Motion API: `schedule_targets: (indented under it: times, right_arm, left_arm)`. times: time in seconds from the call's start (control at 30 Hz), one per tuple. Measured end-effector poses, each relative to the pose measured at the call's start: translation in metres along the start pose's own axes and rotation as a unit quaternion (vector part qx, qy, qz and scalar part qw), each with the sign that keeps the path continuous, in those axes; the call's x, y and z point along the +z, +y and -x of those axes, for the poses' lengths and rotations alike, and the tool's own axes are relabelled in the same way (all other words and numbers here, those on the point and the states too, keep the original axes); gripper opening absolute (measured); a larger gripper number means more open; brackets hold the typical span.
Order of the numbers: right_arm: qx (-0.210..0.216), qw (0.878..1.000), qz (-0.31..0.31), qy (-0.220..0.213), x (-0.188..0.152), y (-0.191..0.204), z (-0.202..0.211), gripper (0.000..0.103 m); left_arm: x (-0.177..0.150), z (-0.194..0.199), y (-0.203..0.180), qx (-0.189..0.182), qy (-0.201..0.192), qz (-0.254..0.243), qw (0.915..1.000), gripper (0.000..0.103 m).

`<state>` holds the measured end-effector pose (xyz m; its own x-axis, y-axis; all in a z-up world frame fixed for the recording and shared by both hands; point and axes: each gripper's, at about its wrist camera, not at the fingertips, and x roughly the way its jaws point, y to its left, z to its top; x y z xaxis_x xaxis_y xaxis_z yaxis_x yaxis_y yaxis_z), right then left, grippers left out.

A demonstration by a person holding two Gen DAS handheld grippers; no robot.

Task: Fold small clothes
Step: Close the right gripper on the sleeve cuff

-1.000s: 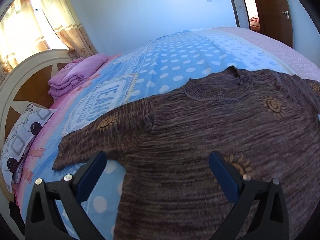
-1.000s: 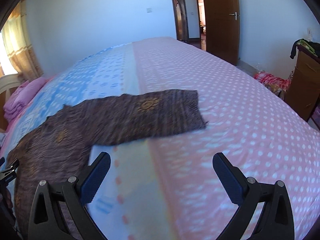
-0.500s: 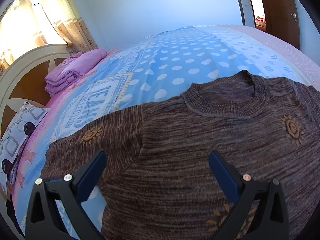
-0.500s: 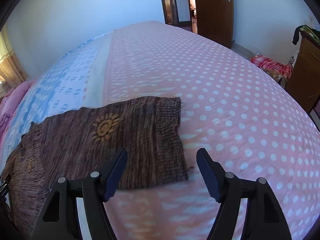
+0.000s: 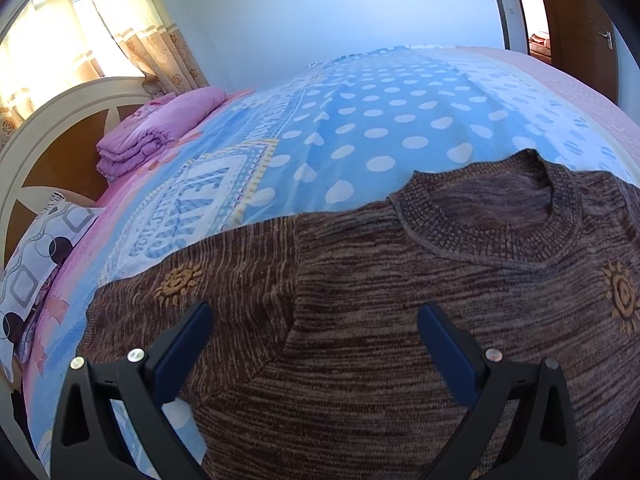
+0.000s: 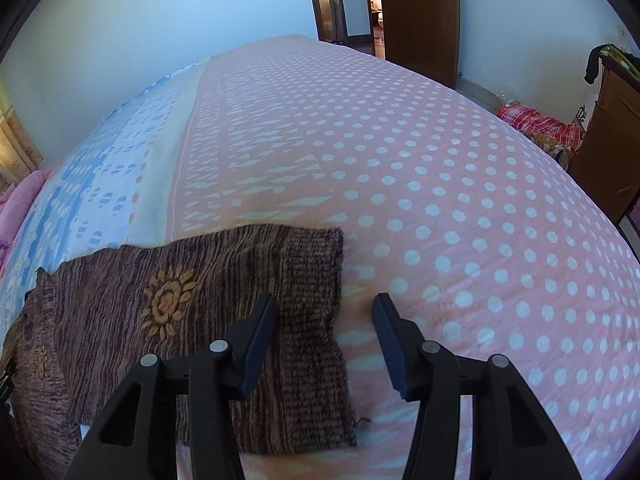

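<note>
A brown knitted sweater (image 5: 400, 300) with orange sun motifs lies flat on the bed, neckline toward the far side. My left gripper (image 5: 314, 328) is open and hovers low over the seam where one sleeve joins the body. The other sleeve (image 6: 192, 304) stretches across the pink part of the bedspread. My right gripper (image 6: 324, 320) is open, narrower than before, with its jaws either side of the ribbed cuff (image 6: 312, 312) edge, holding nothing.
The bed carries a blue and pink dotted bedspread (image 6: 440, 184). Folded purple bedding (image 5: 160, 132) and a patterned pillow (image 5: 36, 264) lie by the white headboard (image 5: 60, 120). A wooden cabinet (image 6: 612, 136) and red plaid cloth (image 6: 540, 124) stand beyond the right bed edge.
Both grippers have moved forward and lower toward the sweater. The right gripper has narrowed and come over the sleeve cuff. The left gripper has stayed wide open.
</note>
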<state>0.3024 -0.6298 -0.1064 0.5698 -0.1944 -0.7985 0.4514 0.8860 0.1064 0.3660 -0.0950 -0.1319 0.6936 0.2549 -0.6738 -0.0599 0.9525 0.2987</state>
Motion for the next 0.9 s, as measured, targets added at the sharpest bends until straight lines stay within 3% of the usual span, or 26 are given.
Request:
schedule_targets:
  times: [0.13,0.3,0.57,0.9]
  right_arm:
    - [0.009,1.0,0.012,0.003,0.005,0.008,-0.006,0.024]
    - [0.019,0.999,0.025,0.011,0.007,0.018,-0.007,0.009]
    - [0.047,0.998,0.037,-0.001,0.019,0.046,0.031,0.007]
    - [0.1,0.992,0.077,-0.021,0.032,0.119,0.097,0.007]
  left_arm:
    - [0.0,-0.01,0.0,0.004,0.01,0.008,0.9999,0.103]
    - [-0.003,-0.021,0.003,-0.006,0.03,0.021,0.9993,0.103]
    - [-0.005,-0.025,0.004,-0.018,0.038,0.027,0.9988,0.103]
    - [-0.007,-0.027,-0.001,-0.019,0.041,0.017,0.9988,0.103]
